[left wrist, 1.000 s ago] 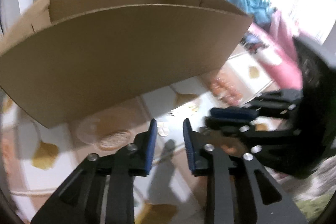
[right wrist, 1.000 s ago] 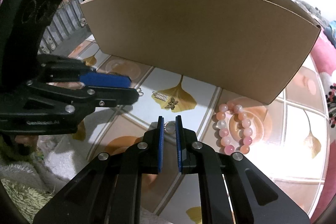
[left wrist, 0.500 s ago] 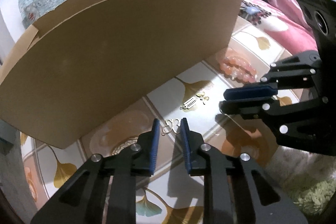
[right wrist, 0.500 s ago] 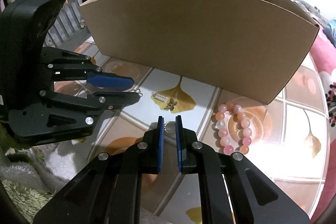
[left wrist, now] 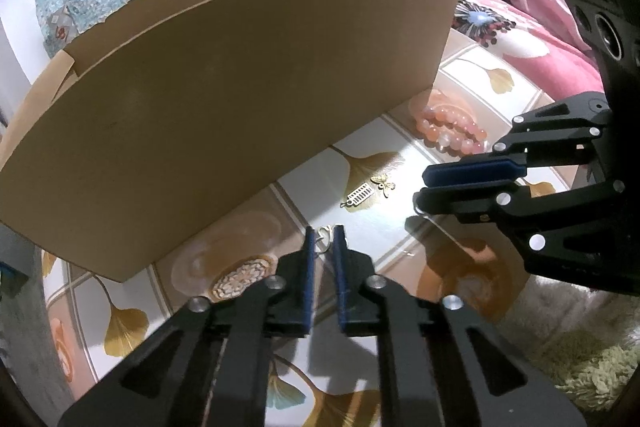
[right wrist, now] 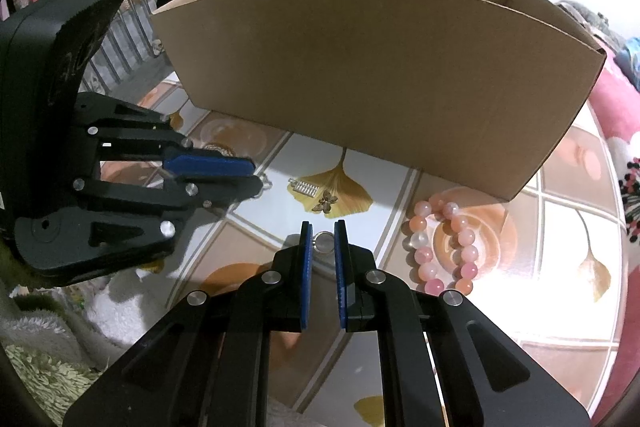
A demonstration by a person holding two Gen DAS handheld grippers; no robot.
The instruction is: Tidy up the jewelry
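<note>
Glossy ginkgo-patterned worktop [right wrist: 560, 247] carrying cardboard box [right wrist: 380, 75], pink bead bracelet [right wrist: 444, 247], butterfly charm [right wrist: 325, 201], comb-shaped charm [right wrist: 304, 187], ring [right wrist: 322, 241].

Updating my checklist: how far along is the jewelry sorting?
Nothing visibly boxed; the cardboard box interior is hidden. In hand: right gripper around a silver ring, left gripper around a small metal piece. Left: pink bead bracelet, butterfly charm, ridged silver charm.

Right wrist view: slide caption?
Right gripper fingers flank a silver ring before the cardboard box, bead bracelet alongside.
</note>
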